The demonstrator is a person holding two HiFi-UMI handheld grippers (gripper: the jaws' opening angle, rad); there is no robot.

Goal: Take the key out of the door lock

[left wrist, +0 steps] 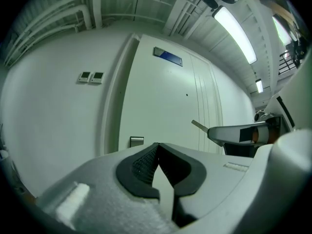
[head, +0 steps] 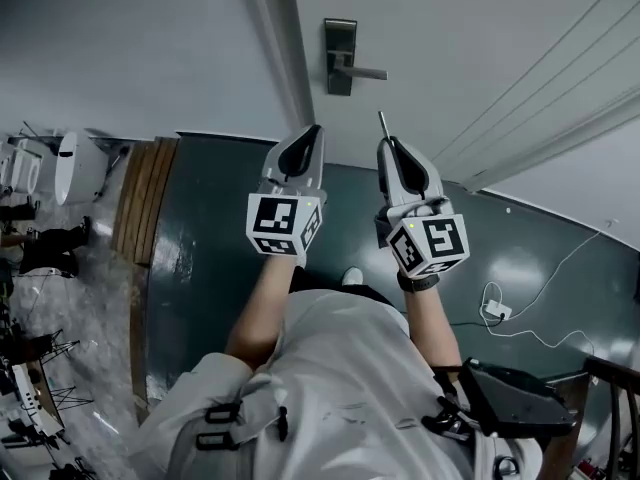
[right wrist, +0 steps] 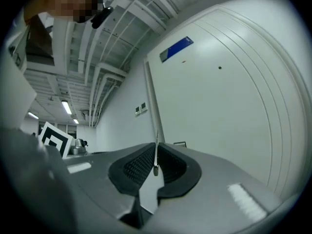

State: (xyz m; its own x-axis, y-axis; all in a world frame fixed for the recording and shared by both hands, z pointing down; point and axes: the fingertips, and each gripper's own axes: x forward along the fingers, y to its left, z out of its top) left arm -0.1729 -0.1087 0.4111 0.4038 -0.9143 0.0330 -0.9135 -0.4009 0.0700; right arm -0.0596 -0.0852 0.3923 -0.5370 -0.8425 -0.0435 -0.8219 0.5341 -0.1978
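White door (head: 450, 28) ahead, lock (head: 341, 56) well apart; my right hand-held gripper (head: 394, 147) pinches the key (head: 381, 121), left hand-held gripper (head: 310, 136) pressed together, empty. I'd keep that pinch firm.

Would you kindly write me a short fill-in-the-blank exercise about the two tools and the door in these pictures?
1. The right tool is shut on a thin metal ___.
2. The left tool is shut and holds ___.
3. In the head view, the lever handle on the door points toward the picture's ___ edge.

Missing words: key; nothing; right.
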